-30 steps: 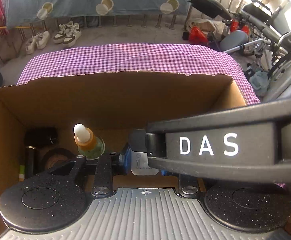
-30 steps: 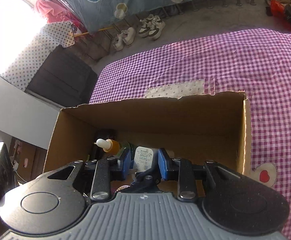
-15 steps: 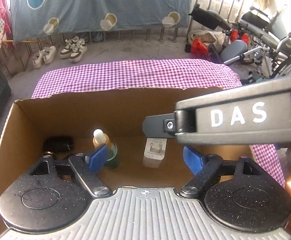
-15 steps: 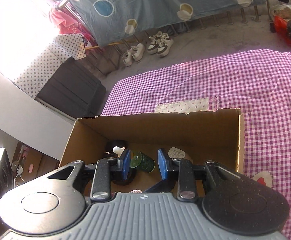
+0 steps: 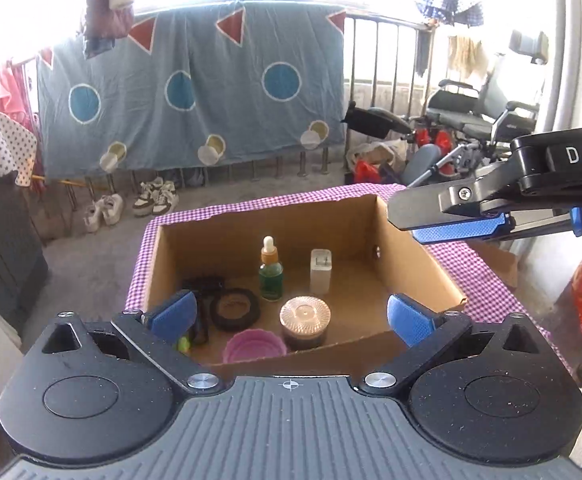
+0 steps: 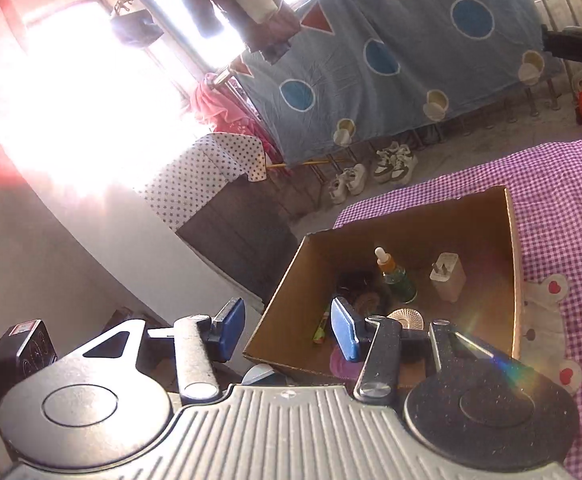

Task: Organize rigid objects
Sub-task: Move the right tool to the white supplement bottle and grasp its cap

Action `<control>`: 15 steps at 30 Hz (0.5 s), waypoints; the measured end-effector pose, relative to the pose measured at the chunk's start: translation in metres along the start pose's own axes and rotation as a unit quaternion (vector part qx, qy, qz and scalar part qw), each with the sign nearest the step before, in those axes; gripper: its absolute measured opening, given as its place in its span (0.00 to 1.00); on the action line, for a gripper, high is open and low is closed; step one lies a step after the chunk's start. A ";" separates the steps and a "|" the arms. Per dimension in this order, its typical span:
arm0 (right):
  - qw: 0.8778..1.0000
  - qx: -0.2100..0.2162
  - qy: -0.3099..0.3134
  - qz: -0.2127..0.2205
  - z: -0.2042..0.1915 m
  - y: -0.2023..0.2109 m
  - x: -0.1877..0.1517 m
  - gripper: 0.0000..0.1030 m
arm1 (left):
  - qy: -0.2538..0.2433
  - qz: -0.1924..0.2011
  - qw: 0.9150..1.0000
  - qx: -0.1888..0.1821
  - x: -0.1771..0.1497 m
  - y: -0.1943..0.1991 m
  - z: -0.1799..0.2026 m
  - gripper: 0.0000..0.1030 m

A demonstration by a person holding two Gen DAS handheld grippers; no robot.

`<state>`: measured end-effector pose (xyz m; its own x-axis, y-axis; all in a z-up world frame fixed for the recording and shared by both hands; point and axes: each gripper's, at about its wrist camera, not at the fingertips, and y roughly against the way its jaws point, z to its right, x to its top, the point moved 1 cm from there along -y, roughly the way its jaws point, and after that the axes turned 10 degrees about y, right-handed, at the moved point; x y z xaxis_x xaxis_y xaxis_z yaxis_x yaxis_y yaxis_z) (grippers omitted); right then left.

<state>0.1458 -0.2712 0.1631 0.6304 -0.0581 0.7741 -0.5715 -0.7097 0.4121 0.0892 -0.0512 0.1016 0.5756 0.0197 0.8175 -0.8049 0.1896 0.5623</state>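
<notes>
— Cardboard box (image 5: pixel 411 256)?
— On the purple checked cloth (image 5: pixel 487 280), top open, seen from above in both wrist views.

— Inside?
— Dropper bottle (image 5: pixel 271 276), upright, green glass with an amber collar and white bulb, near the middle. White charger plug (image 5: pixel 321 272) just to its right, standing on end. Black ring (image 5: pixel 235 308) flat on the floor to the bottom-left of the bottle. Dark object (image 5: pixel 203 282) behind the ring, too dim to name. Round jar with a ribbed clear lid (image 5: pixel 305 322) toward the near wall, a pink bowl (image 5: pixel 255 346) just left of it. Small yellow-green thing (image 5: pixel 183 344) at the near left corner, mostly hidden.

— Left gripper (image 5: pixel 291 316)?
— Above the near edge of the box, blue pads (image 5: pixel 171 314) spread wide, nothing between them.

— Right gripper (image 6: pixel 287 328)?
— Pads apart as well, holding nothing. Over the box's left near corner in its own view; in the left wrist view, up at the right, above the box's right wall.

— Beyond the table?
— Blue sheet (image 5: pixel 195 92) with circles and triangles on a railing, sneakers (image 5: pixel 155 200) on the floor under it, a wheelchair (image 5: pixel 471 116) at the right.
</notes>
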 end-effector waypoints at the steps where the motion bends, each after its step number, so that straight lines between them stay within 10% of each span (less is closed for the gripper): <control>1: 1.000 0.003 -0.002 -0.005 -0.005 -0.001 -0.009 0.51 | 0.006 0.004 1.000 0.005 -0.006 0.004 -0.005 0.99; 15: 0.993 0.010 -0.046 -0.112 -0.029 -0.111 -0.066 0.51 | 0.046 -0.050 0.994 0.080 -0.072 -0.054 -0.071 0.94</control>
<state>0.1523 -0.1680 0.0797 0.7861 0.0393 0.6169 -0.4016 -0.7261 0.5580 0.1014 0.0072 0.0032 0.6584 0.1006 0.7459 -0.7516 0.0358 0.6586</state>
